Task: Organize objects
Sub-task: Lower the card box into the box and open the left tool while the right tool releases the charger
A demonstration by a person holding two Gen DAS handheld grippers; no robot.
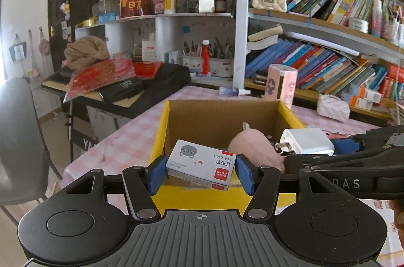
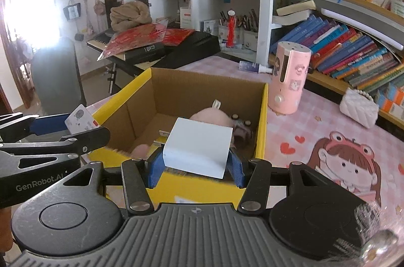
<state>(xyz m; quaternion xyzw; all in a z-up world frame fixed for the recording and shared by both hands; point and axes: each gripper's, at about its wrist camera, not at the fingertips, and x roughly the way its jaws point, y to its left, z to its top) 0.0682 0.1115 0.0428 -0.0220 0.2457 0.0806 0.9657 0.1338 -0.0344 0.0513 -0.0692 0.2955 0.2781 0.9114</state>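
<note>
My left gripper (image 1: pixel 201 172) is shut on a small white staple box (image 1: pixel 202 164) with a grey cat face and a red label, held above the near rim of a yellow cardboard box (image 1: pixel 161 125). My right gripper (image 2: pixel 193 161) is shut on a white plug charger (image 2: pixel 198 148), hovering over the near rim of the same yellow cardboard box (image 2: pixel 263 115). The charger (image 1: pixel 306 142) shows at the right of the left wrist view, its prongs pointing left. A pink plush toy (image 2: pixel 212 116) lies inside the box. The left gripper and staple box (image 2: pixel 80 120) appear at the left of the right wrist view.
The box stands on a pink checked tablecloth (image 2: pixel 315 120). A pink cylindrical dispenser (image 2: pixel 289 77), a small spray bottle (image 2: pixel 252 66) and a white quilted purse (image 2: pixel 358 107) sit behind and to the right. Bookshelves (image 1: pixel 328 65) line the back. A keyboard (image 1: pixel 121 87) and a dark chair (image 1: pixel 20 140) stand left.
</note>
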